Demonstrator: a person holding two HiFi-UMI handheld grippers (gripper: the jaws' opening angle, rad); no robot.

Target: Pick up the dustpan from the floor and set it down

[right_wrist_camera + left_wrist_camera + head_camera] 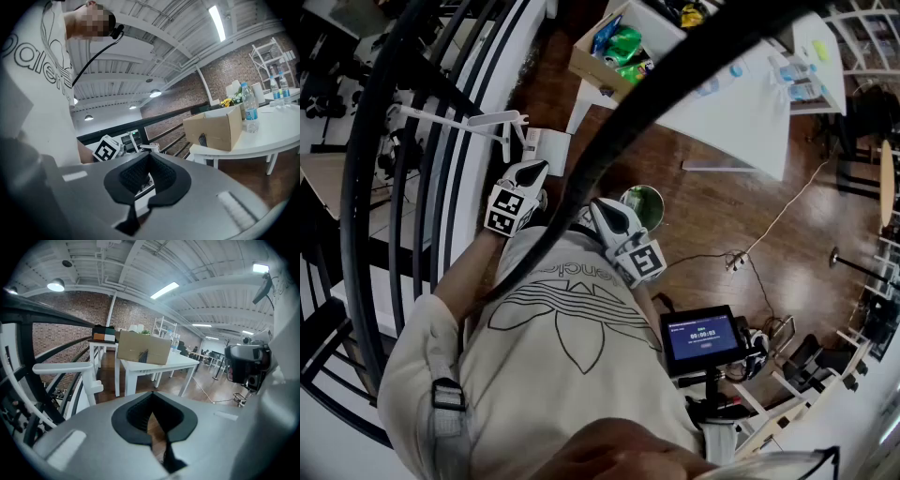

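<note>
The left gripper (528,174) and right gripper (606,212) are held close to the chest, each with jaws brought together on nothing, presumably because no reach has yet been begun. The dustpan cannot be told for certain. A white handled piece (502,120) is seen on the floor (722,216) at its railing edge, just ahead of the left gripper, and may be it, stood upright so its handle can be taken.

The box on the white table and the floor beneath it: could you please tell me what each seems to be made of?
The box looks like plain cardboard: matt brown, with thin folded walls. The floor appears to be wood or wood-look planking: reddish-brown, slightly glossy, with plank seams.
</note>
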